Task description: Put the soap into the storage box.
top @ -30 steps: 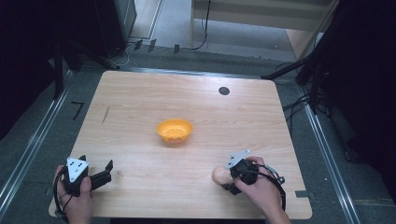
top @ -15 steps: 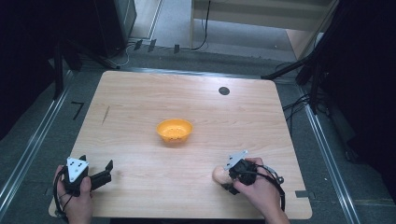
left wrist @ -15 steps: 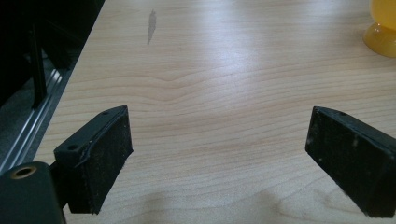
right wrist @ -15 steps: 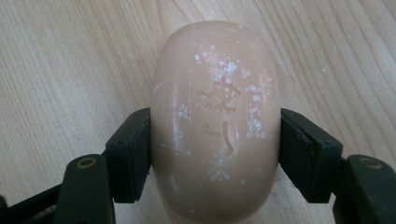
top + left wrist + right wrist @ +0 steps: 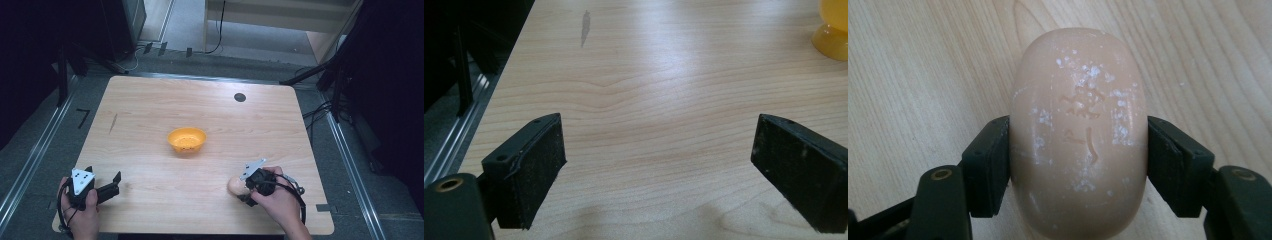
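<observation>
**Fingers pinched the soap across its short side**

Fingers (image 5: 990,165) of the right gripper (image 5: 243,187) had just been closing, and they pressed on both sides of the soap bar (image 5: 1080,135). The soap lay flat on the table (image 5: 150,115) at the lower right of the high view. In the right gripper view its long side ran from the bottom of the frame to the top, pointing away between the jaws, so the pads squeezed it across its short width. The orange bowl (image 5: 187,139) sat in the middle of the high view, up and to the left of the soap and well apart from it. The left gripper (image 5: 102,189) was at the lower left, with its jaws wide apart and nothing between them. The right hand (image 5: 274,201) was much nearer the soap.
</observation>
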The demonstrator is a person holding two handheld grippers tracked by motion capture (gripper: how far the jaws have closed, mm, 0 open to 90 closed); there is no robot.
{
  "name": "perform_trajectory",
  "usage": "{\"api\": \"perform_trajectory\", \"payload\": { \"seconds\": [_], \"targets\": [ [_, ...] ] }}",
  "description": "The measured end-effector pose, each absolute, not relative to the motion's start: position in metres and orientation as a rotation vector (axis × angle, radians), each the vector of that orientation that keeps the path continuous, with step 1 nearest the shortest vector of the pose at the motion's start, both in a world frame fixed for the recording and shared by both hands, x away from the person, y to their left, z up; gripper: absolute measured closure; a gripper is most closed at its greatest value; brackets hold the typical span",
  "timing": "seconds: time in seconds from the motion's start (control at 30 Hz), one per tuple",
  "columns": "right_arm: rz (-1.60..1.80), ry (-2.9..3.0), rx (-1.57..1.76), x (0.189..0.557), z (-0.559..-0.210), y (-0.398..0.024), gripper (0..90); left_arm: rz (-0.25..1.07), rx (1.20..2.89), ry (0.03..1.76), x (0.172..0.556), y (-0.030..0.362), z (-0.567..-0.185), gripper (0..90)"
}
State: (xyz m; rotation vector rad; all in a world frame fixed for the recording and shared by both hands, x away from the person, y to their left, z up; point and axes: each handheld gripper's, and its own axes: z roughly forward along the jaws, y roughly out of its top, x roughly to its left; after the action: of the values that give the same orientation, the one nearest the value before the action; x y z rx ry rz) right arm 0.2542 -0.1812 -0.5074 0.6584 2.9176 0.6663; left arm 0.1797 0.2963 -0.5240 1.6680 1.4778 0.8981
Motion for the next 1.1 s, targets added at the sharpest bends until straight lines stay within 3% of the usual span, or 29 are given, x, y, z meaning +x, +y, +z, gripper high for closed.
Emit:
{"api": "perform_trajectory", "payload": {
  "seconds": [1.1],
  "targets": [
    [0.695,2.928,0.540,0.280,-0.470,-0.182,33.8,0.894,1.668,1.474,0.180,0.297,-0.524,7.5]
  ]
}}
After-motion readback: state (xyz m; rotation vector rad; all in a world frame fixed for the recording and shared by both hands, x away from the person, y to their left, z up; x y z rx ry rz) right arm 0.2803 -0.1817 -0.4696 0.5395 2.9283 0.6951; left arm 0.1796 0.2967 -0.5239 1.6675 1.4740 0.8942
